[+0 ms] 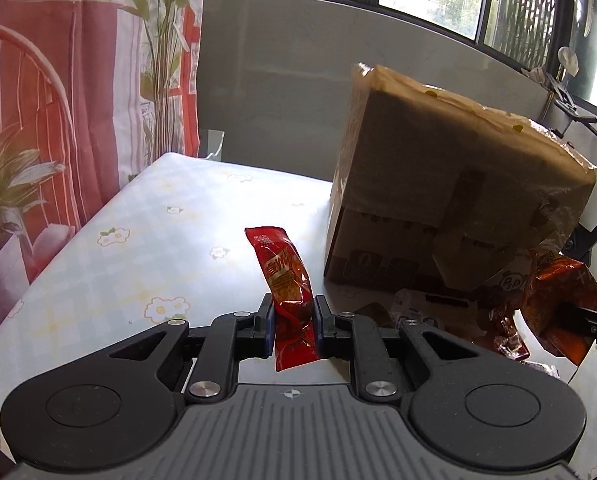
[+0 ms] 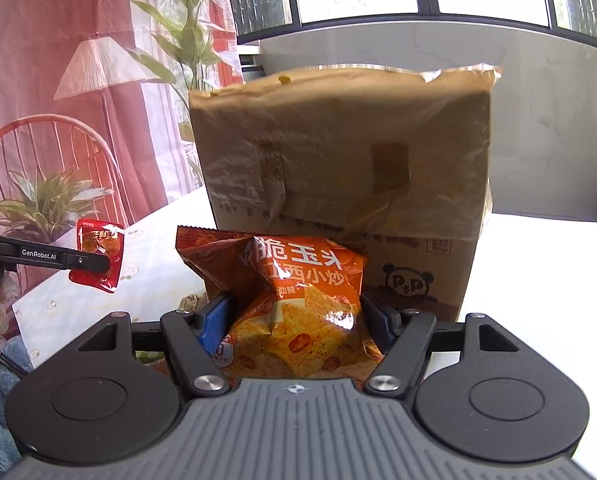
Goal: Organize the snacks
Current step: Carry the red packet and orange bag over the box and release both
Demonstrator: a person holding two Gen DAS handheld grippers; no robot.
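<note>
Windowed room, red printed curtain at 9 o'clock; counter [image 1: 146, 216] under a floral cloth carries a taped cardboard box [image 2: 338, 168]. Left gripper [image 1: 294, 332]: jaws pinching a red sachet [image 1: 288, 284], lifted clear of the cloth. Right gripper [image 2: 294, 324]: jaws clamped on an orange chip bag [image 2: 282, 292], box at 12 o'clock just beyond. Step judged: both snacks in carry, mid-task. Next move calls for a destination; the box looks sealed, so placement spot unclear.
</note>
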